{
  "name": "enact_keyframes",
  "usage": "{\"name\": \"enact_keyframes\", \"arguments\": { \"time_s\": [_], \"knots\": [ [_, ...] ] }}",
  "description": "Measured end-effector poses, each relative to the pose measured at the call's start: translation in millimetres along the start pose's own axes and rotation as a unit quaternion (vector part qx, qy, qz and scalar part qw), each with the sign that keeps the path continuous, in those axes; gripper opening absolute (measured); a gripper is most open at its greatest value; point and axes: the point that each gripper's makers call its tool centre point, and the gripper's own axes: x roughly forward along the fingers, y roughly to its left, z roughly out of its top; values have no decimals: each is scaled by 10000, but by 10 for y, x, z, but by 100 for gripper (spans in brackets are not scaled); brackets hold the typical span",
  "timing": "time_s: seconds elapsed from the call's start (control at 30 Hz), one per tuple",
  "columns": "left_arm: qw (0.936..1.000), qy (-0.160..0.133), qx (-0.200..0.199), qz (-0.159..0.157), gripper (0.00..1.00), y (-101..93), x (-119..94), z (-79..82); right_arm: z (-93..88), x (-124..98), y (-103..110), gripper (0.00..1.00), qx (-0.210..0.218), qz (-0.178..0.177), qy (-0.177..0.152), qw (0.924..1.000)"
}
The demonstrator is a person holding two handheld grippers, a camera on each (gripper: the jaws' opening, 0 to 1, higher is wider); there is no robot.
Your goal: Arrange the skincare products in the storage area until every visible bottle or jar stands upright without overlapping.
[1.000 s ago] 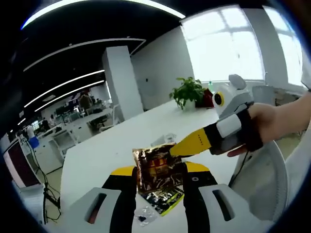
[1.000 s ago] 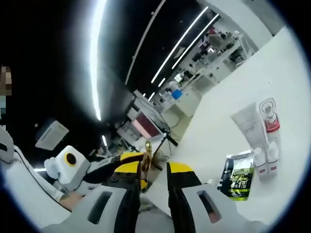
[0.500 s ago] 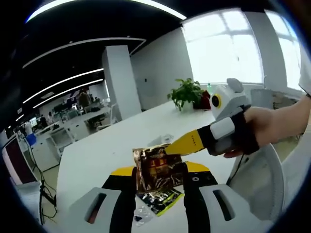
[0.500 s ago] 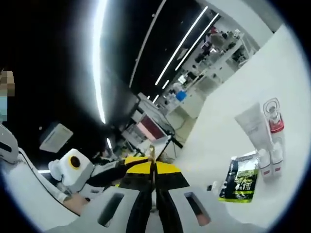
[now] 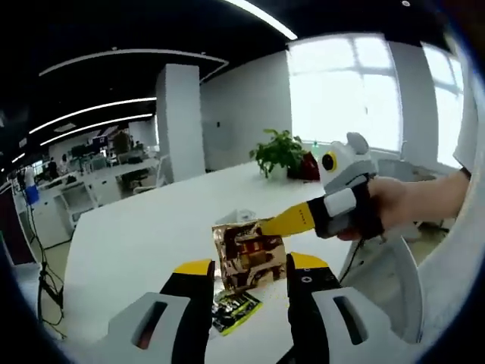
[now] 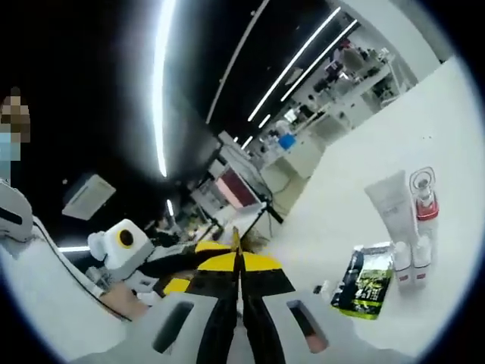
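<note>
Right gripper (image 6: 239,262): jaws pressed together on the edge of a gold foil sachet (image 5: 248,255), held above the white counter (image 5: 136,243); in the left gripper view it reaches in from the right and pinches the sachet's upper right corner. Left gripper (image 5: 250,277): jaws spread apart, either side of the sachet, apparently not gripping it. Green-black sachet (image 6: 362,282): lying flat on the counter. White tube (image 6: 392,205), red-collared pump bottle (image 6: 423,199) and two small white bottles (image 6: 410,262): grouped just beside the green-black sachet. Potted plant (image 5: 279,151): far end of the counter.
</note>
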Motion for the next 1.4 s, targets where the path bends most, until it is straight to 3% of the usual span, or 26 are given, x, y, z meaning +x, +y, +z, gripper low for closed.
{"name": "enact_keyframes", "arguments": {
  "time_s": [0.1, 0.33, 0.47, 0.73, 0.87, 0.93, 1.03, 1.2, 1.33, 1.4],
  "knots": [
    [10000, 87, 42, -1, 35, 42, -12, -32, -29, -7, 42, 1, -133, 81, 104, 9998],
    [9973, 68, -578, -437, 32, 27, -25, -66, -26, -5, 139, 1, -139, 279, 192, 9993],
    [9975, 175, -537, -430, 32, 77, -26, -116, -13, -10, 159, 1, -116, 328, 184, 9992],
    [9941, 128, -775, -753, 25, 66, 6, -89, 12, -14, 176, 1, -37, 408, 150, 9990],
    [9830, -106, -1551, -976, 22, 62, 9, -32, 24, -3, 202, 1, -35, 474, 153, 9988],
    [9800, -196, -1706, -1011, 19, 97, -7, -21, 30, 3, 208, 1, -10, 498, 150, 9986],
    [9698, -208, -2105, -1211, 16, 104, -35, -60, 45, 18, 216, 1, 49, 535, 122, 9985],
    [9591, -351, -2476, -1325, 11, 160, -77, -92, 40, 56, 233, 1, 53, 573, 177, 9982],
    [9591, -392, -2481, -1304, 9, 158, -97, -118, 19, 90, 240, 1, 19, 534, 269, 9982],
    [9522, -499, -2698, -1341, 7, 164, -114, -98, 43, 101, 267, 1, -32, 534, 259, 9982]
  ]
}}
